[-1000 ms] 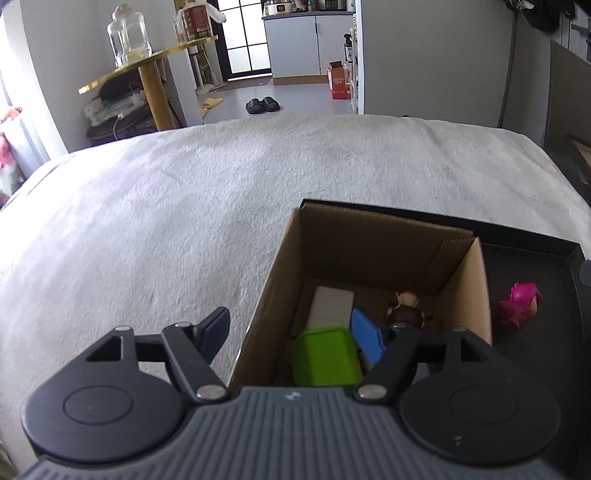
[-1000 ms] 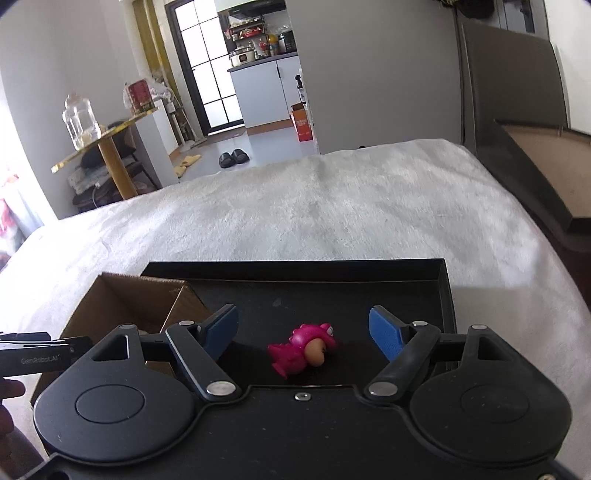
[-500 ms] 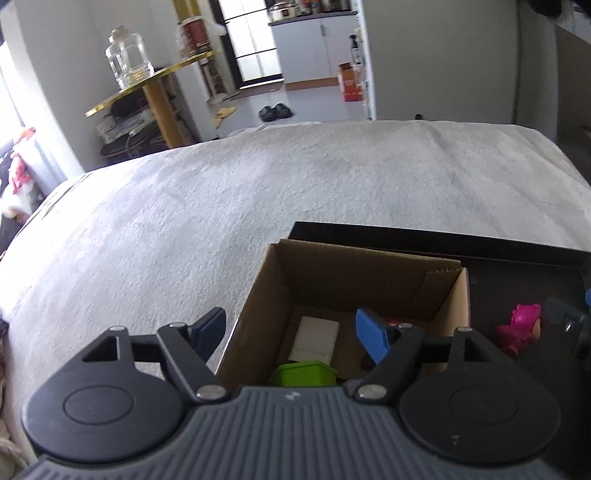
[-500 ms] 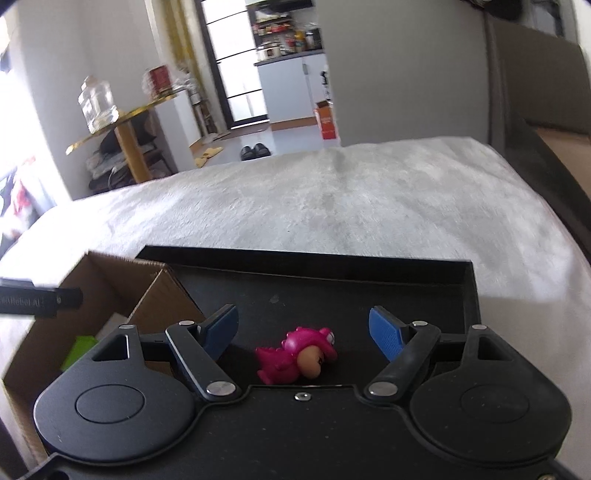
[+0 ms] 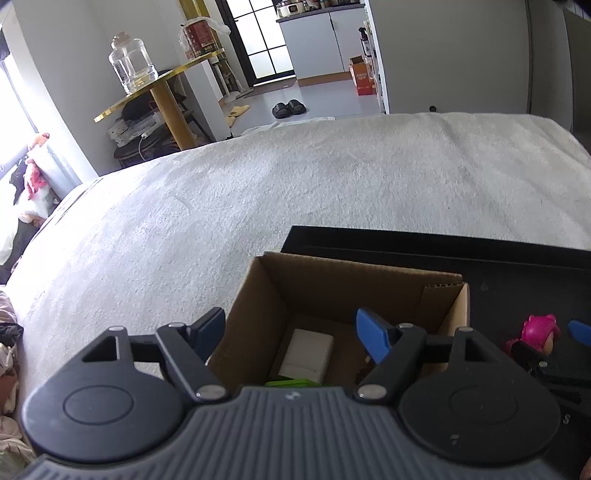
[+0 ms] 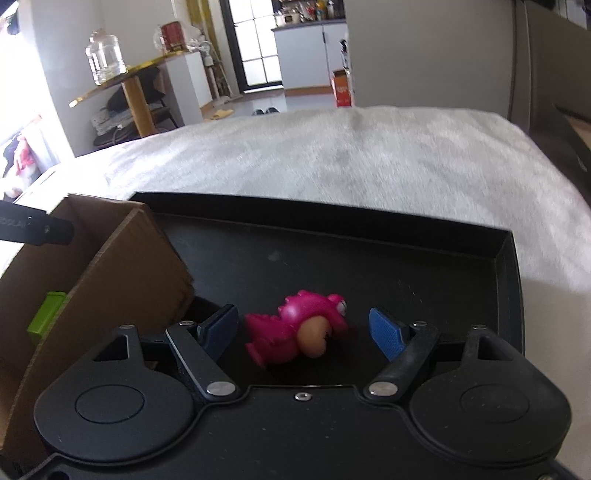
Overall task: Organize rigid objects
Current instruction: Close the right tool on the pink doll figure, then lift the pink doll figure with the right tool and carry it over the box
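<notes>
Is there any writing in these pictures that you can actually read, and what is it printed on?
"...OLA...": part of pale lettering on the left gripper's black finger, cut off by the picture's edge in the right wrist view.
Red can on the gold side table: it has a label, too small to read.
Orange carton on the floor: print too blurred to read.
Cardboard box, pink toy: no writing visible.
</notes>
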Demonstrator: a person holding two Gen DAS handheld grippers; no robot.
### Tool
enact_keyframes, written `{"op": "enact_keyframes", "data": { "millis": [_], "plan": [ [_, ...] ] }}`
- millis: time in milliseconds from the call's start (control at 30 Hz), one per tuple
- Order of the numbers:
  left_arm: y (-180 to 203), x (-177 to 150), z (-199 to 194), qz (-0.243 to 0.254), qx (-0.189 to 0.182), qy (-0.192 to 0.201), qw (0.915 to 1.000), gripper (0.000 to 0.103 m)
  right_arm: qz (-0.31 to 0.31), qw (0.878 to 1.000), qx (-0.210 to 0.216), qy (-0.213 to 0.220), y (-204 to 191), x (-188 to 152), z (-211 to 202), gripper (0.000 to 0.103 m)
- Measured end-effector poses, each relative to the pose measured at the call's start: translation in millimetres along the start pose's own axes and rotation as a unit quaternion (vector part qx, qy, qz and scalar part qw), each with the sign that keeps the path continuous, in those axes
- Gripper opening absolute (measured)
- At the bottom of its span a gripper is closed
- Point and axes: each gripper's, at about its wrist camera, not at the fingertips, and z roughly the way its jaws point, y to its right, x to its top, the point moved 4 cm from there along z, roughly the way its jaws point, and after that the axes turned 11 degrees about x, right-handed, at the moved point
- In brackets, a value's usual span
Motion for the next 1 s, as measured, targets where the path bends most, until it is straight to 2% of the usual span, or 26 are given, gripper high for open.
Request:
{"op": "enact_keyframes", "data": {
  "millis": [300,333,367,567,1000],
  "plan": [
    [13,-3,-3,0.026,0.001,0.002,0.9997,0.077,0.017,1.000,0.000,-0.002,6,-4,8,0.077],
    [13,-3,-4,0.027,0.000,0.003,0.9996,0.077,0.018,1.000,0.002,-0.007,6,-6,10,0.073],
    [13,-3,-6,0.029,-0.001,0.005,0.9996,0.077,0.019,1.000,0.004,-0.011,6,-7,11,0.060],
    [12,-9,-13,0.035,-0.005,0.005,0.9994,0.078,0.039,0.999,0.017,-0.011,8,-5,3,0.052],
    [-8,-18,-26,0.027,-0.019,0.018,0.9993,0.080,0.030,0.999,-0.015,-0.005,2,-2,-29,0.052]
  ]
}}
